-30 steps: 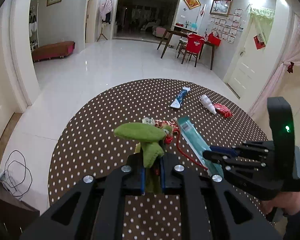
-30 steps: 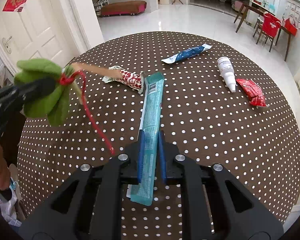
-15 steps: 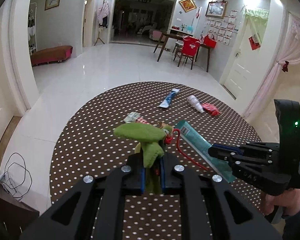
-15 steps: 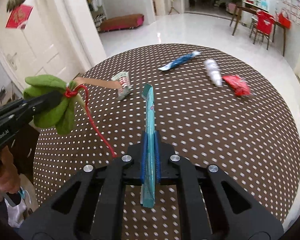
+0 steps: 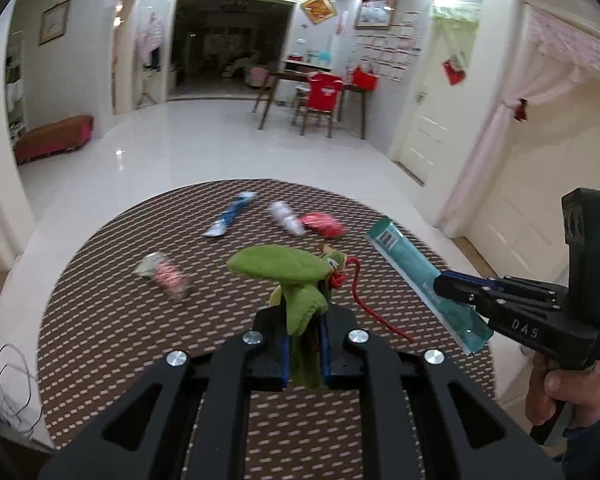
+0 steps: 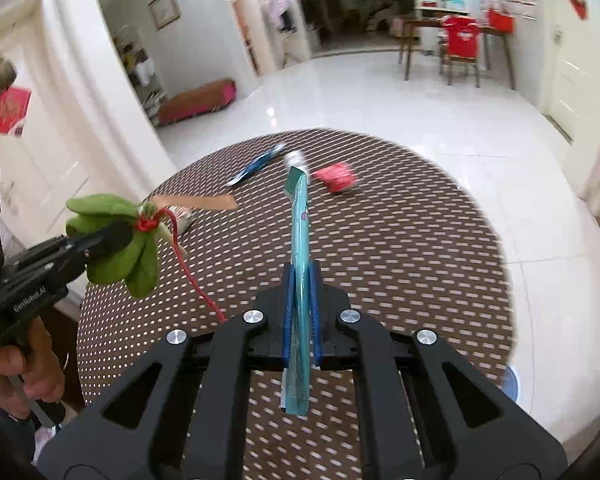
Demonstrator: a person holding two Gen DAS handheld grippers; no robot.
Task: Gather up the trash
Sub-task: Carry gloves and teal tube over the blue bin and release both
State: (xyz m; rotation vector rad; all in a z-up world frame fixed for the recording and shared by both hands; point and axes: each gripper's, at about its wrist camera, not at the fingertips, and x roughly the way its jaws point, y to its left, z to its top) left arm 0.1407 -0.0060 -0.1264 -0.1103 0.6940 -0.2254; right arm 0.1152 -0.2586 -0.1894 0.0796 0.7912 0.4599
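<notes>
With both grippers loaded, I count 2 pieces of trash off the table (image 5: 112, 320) and 4 left on it. Left gripper (image 5: 305, 344) is clenched on the green leaf bundle (image 5: 278, 266), its red string (image 5: 370, 308) dangling. Right gripper (image 6: 301, 320) is clamped on the teal box (image 6: 300, 240), held edge-up above the cloth. On the table I see a blue wrapper (image 5: 229, 220), white bottle (image 5: 286, 218), red packet (image 5: 322, 224) and red-white wrapper (image 5: 166, 276). No bin or bag shows in either view, so I cannot say where the held pieces go. My estimate: about 1/3 done.
</notes>
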